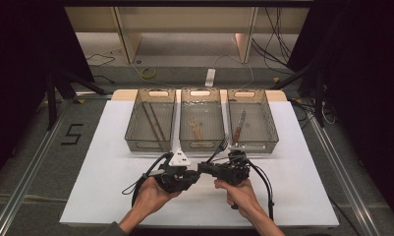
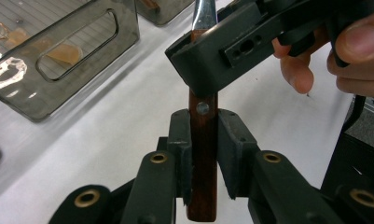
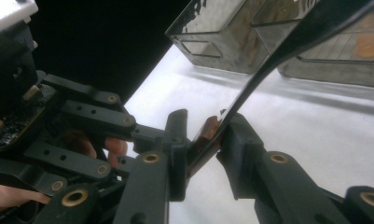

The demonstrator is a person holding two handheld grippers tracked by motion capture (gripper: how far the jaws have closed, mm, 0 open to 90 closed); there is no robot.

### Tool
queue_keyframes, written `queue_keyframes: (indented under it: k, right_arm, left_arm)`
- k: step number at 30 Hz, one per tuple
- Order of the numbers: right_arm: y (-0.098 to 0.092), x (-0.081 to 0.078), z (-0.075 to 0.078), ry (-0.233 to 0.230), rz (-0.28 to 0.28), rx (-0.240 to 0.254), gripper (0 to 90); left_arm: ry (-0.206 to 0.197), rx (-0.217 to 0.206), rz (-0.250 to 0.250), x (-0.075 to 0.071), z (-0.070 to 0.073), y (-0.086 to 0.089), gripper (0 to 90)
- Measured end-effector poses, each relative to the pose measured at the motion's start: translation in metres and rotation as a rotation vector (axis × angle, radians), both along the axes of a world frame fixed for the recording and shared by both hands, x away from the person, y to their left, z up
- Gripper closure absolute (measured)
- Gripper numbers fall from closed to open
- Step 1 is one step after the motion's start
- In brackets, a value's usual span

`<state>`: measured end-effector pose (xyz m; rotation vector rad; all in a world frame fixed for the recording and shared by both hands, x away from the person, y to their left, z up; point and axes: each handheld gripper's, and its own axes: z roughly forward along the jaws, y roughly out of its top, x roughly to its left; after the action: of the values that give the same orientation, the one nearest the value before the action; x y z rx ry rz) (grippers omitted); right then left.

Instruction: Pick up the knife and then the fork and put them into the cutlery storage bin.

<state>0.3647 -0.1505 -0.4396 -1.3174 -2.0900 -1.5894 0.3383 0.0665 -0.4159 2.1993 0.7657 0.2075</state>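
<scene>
Fork (image 2: 203,140): wooden handle, metal tines; held above the white table (image 1: 106,172), just in front of the middle bin (image 1: 200,143).
Left gripper (image 2: 204,154): clamped on the fork's handle.
Right gripper (image 3: 205,140): jaws pressed on the fork near the handle's top.
Grippers: nose to nose, both gripping one fork.

We count three clear plastic bins (image 1: 151,118) in a row at twelve o'clock. We count two handheld grippers, a left gripper (image 1: 187,173) and a right gripper (image 1: 208,168). We see one wooden-handled fork (image 1: 223,144) between them, one knife (image 1: 239,126) at one o'clock, and two hands.
</scene>
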Motion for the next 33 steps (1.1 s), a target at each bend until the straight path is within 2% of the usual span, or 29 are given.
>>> queue_keyframes:
  k: [4, 8, 10, 13, 16, 20, 23, 27, 33]
  right_arm:
    - [-0.001, 0.0, 0.001, 0.024, 0.009, 0.033, 77.6]
    - [-0.002, 0.0, 0.002, 0.027, 0.02, 0.038, 79.6]
    - [-0.001, -0.001, 0.004, 0.008, 0.031, 0.014, 79.9]
    - [-0.002, 0.0, 0.008, -0.011, 0.035, -0.004, 80.1]
    - [-0.007, 0.001, 0.012, -0.014, 0.032, -0.026, 80.2]
    - [-0.019, 0.006, 0.018, -0.017, 0.011, -0.046, 80.3]
    - [-0.031, 0.01, 0.024, -0.013, -0.014, -0.044, 80.4]
    - [-0.044, 0.018, 0.031, -0.011, -0.047, -0.068, 80.4]
    - [-0.065, 0.034, 0.04, 0.004, -0.089, -0.098, 80.5]
  left_arm:
    - [0.008, -0.017, -0.002, 0.0, -0.002, -0.001, 75.5]
    - [0.024, -0.026, -0.002, 0.001, -0.003, -0.001, 73.8]
    - [0.044, -0.037, 0.003, 0.003, -0.003, 0.0, 64.6]
    - [0.023, -0.014, 0.012, 0.003, -0.001, 0.002, 49.3]
    - [0.024, -0.013, 0.017, 0.004, 0.001, 0.008, 41.7]
    - [0.014, -0.015, 0.025, 0.005, 0.002, 0.02, 33.8]
    - [-0.011, -0.004, 0.042, 0.005, 0.003, 0.028, 29.2]
    - [-0.033, 0.01, 0.054, 0.005, 0.004, 0.035, 23.5]
    - [-0.019, 0.025, 0.051, 0.004, -0.001, 0.045, 19.7]
